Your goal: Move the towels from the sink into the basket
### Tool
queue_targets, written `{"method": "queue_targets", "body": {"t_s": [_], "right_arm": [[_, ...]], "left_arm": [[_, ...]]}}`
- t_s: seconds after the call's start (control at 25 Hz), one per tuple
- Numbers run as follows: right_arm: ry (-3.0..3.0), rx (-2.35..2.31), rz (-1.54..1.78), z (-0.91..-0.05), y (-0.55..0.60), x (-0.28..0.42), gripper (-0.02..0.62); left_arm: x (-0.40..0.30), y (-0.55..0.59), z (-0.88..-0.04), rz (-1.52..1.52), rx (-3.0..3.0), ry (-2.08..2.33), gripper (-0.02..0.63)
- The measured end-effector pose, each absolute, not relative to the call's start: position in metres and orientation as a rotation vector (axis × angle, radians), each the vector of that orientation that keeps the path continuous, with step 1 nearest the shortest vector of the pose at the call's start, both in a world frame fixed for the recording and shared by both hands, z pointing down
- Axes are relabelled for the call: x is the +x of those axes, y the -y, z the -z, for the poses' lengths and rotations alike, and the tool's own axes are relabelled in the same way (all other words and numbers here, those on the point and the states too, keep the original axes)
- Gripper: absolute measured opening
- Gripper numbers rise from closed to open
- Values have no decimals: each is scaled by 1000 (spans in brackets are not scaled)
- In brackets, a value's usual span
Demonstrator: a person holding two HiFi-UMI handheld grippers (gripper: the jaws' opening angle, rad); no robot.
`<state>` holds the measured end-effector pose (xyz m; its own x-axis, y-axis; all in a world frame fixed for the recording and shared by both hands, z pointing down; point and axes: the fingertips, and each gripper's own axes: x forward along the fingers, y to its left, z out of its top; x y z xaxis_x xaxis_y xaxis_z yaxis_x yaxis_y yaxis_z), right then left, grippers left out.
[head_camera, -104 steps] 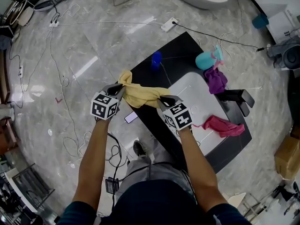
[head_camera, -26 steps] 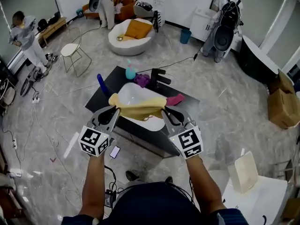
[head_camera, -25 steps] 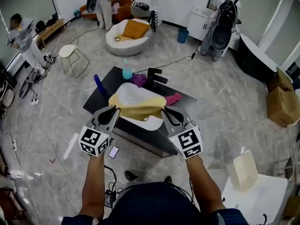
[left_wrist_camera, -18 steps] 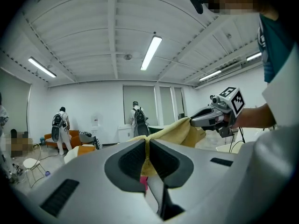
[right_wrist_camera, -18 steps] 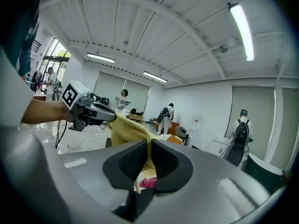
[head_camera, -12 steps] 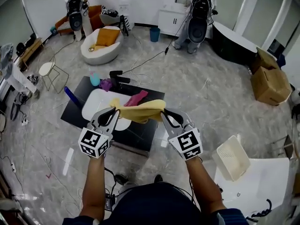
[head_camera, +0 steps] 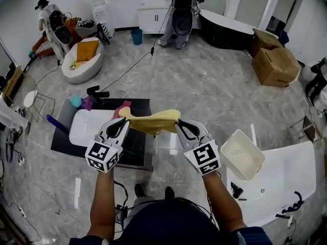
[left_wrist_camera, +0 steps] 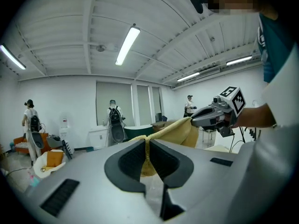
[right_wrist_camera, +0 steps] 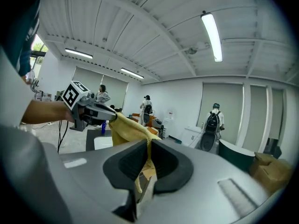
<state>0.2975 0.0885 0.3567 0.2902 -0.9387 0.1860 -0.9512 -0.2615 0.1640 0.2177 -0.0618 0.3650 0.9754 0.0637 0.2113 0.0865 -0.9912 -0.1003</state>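
A yellow towel (head_camera: 152, 121) hangs stretched in the air between both grippers. My left gripper (head_camera: 124, 120) is shut on its left end, with the cloth (left_wrist_camera: 177, 132) pinched between the jaws. My right gripper (head_camera: 178, 122) is shut on the right end, the cloth (right_wrist_camera: 126, 129) running out from its jaws. The white sink (head_camera: 82, 131) on a black counter lies to the left, with a pink towel (head_camera: 121, 107) and a purple towel (head_camera: 86, 103) on the counter by it. The cream basket (head_camera: 243, 154) stands tilted on a white table at the right.
A white table (head_camera: 286, 182) carries the basket, with black items on its top. A teal bottle (head_camera: 75, 100) and a black tap (head_camera: 97, 92) stand by the sink. Cardboard boxes (head_camera: 275, 58), cables and several people with backpacks are at the room's far side.
The view has swung right: the sink has slid to the left and the basket has come closer on the right. Both grippers still hold the yellow towel stretched between them.
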Motion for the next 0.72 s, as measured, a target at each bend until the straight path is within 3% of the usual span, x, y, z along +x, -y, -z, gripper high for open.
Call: {"method": "queue_targets", "body": {"t_s": [0.32, 0.72], "right_arm": [[1441, 2511, -182, -372, -182, 337, 35], [1099, 2692, -235, -364, -251, 342, 35]], "left_arm": [[296, -18, -377, 327, -2976, 486, 31], [337, -82, -368, 307, -2865, 856, 31]]}}
